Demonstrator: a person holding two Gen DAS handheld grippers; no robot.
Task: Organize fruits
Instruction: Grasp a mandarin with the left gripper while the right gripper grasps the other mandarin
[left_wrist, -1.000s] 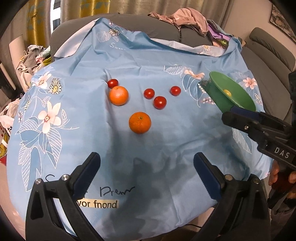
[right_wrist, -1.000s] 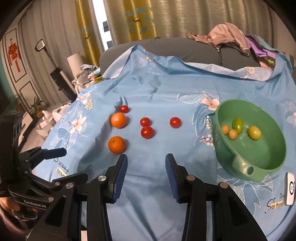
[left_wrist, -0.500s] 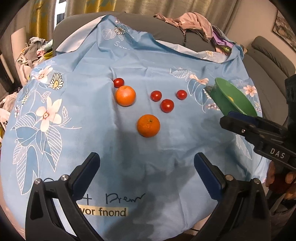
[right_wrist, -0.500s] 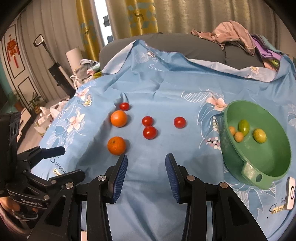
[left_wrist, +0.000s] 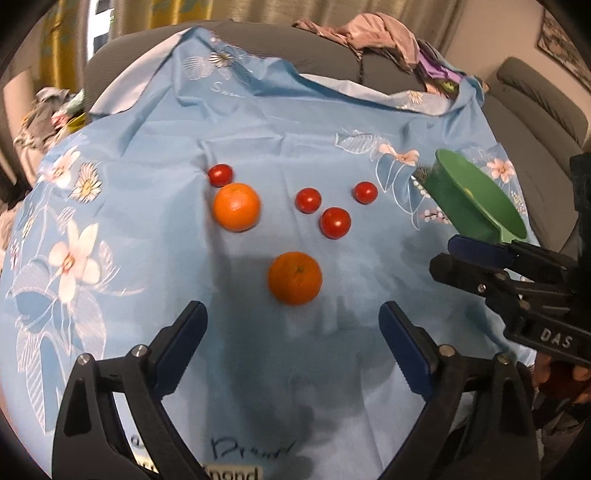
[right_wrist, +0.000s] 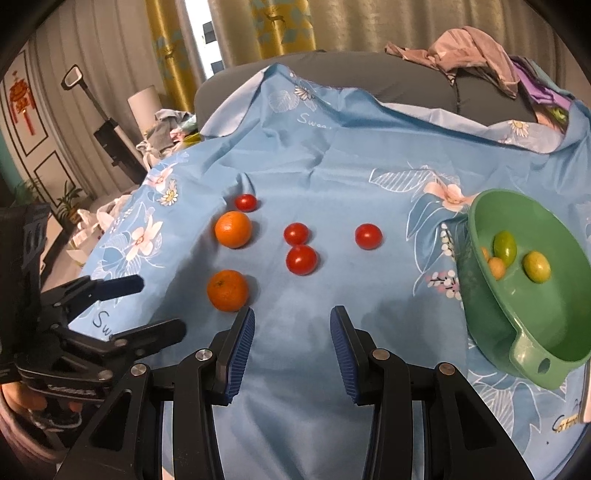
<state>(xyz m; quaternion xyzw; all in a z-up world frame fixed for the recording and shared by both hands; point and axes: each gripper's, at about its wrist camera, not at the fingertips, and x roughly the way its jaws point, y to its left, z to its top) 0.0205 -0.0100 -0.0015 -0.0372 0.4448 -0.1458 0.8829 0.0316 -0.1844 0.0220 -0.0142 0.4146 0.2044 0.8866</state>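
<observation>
While both stand empty, left gripper (left_wrist: 291, 325) gaping wide before an orange (left_wrist: 294, 278), right gripper (right_wrist: 291, 332) part-open, green bowl (right_wrist: 554, 332) beside it.

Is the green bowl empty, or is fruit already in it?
Not empty. The green bowl holds a few small green and orange fruits; the right wrist view shows four. Oranges and tomatoes lie outside.

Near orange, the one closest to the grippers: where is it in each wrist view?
Left wrist: near orange sits at centre, just ahead of the open left gripper.
Right wrist: near orange lies left of centre, by the right gripper's left finger.
Shared landmark: green bowl, at right in both.
</observation>
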